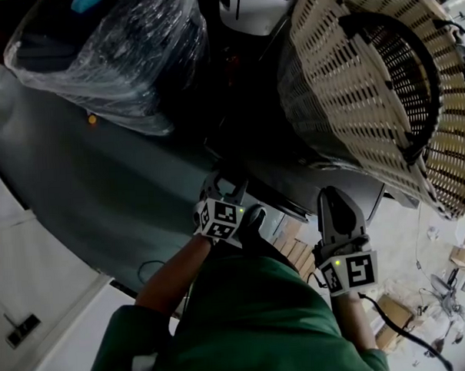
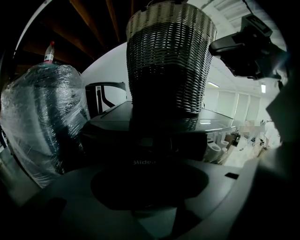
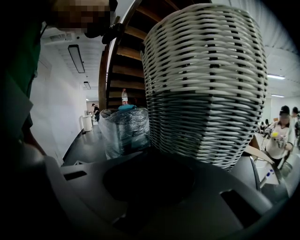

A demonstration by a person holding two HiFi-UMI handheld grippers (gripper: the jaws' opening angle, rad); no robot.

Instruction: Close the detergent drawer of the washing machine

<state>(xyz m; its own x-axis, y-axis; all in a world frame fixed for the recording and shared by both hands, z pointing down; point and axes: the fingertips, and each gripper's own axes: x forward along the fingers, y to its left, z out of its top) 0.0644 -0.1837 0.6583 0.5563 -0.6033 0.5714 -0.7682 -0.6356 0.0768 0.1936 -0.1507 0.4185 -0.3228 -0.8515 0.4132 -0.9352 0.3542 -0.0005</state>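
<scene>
The dark washing machine fills the middle of the left gripper view, with pale lettering on its front. Its upper front panel is in deep shadow, so I cannot make out the detergent drawer's outline. In the head view my left gripper points into the dark strip at the machine's front edge. My right gripper hangs to the right of it, just before the same edge. Both pairs of jaws are lost in shadow, and I see nothing held in either.
A tall wicker basket stands on the machine's top. A big bundle wrapped in clear film sits on the floor to the left, with a bottle on it. Cardboard boxes lie below, and a person stands at the far right.
</scene>
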